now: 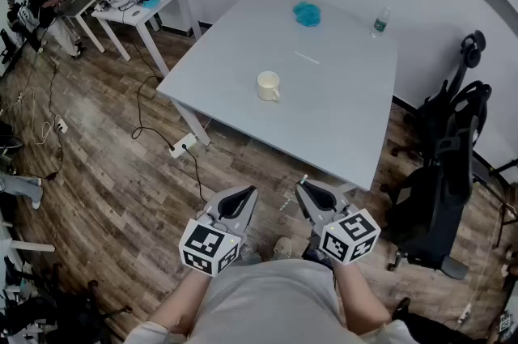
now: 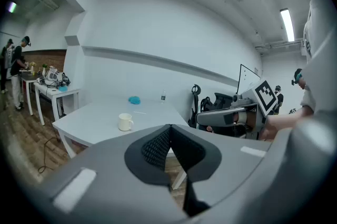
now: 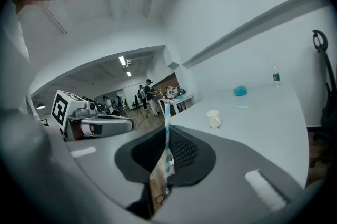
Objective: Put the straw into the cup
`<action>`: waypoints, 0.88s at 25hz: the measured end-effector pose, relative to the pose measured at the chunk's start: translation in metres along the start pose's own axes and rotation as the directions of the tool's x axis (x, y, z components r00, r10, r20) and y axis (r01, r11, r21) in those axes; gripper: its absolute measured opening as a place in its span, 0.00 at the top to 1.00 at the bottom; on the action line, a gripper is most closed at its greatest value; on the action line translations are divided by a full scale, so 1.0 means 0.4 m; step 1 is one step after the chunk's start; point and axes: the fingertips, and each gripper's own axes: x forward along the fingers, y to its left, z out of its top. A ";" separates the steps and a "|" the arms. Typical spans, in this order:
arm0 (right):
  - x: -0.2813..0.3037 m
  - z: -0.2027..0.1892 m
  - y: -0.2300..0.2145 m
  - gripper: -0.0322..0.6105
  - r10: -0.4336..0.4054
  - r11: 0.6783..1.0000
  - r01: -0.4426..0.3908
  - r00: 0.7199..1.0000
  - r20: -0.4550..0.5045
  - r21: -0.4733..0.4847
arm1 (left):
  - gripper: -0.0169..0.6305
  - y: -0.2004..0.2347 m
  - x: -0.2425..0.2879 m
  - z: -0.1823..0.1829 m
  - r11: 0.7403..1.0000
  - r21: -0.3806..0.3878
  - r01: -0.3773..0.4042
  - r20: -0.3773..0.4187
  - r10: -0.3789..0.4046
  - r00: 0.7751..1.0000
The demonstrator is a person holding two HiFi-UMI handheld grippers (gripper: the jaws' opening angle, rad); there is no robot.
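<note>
A cream mug point(image 1: 269, 86) stands upright near the middle of the grey table point(image 1: 348, 124); it also shows in the left gripper view as the mug point(image 2: 125, 122) and in the right gripper view as the mug point(image 3: 213, 118). My right gripper point(image 1: 302, 188) hangs over the floor, well short of the table's near edge. It is shut on a white and teal striped straw point(image 3: 167, 136), which crosses its jaws. That straw point(image 1: 295, 192) pokes out to the left of the jaws. My left gripper point(image 1: 248, 193) is beside it, shut and holding nothing.
A thin white stick point(image 1: 307, 57), a blue lump point(image 1: 307, 14) and a small bottle point(image 1: 380, 21) lie beyond the mug. Black office chairs point(image 1: 445, 172) stand right of the table. Cables and a power strip point(image 1: 182, 145) lie on the wood floor. Another white table point(image 1: 137, 6) is far left.
</note>
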 end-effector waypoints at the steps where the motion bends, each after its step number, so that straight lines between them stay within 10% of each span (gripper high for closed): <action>1: -0.001 -0.004 0.005 0.91 0.001 1.000 -0.001 1.000 -0.001 -0.001 | 0.95 -0.001 -0.005 -0.004 1.000 -0.001 -0.001 0.002 0.001 1.000; 22: 0.051 -0.011 0.072 0.90 -0.019 0.999 0.019 1.000 0.017 0.026 | 0.95 0.065 -0.063 -0.008 1.000 -0.009 0.025 0.015 -0.025 1.000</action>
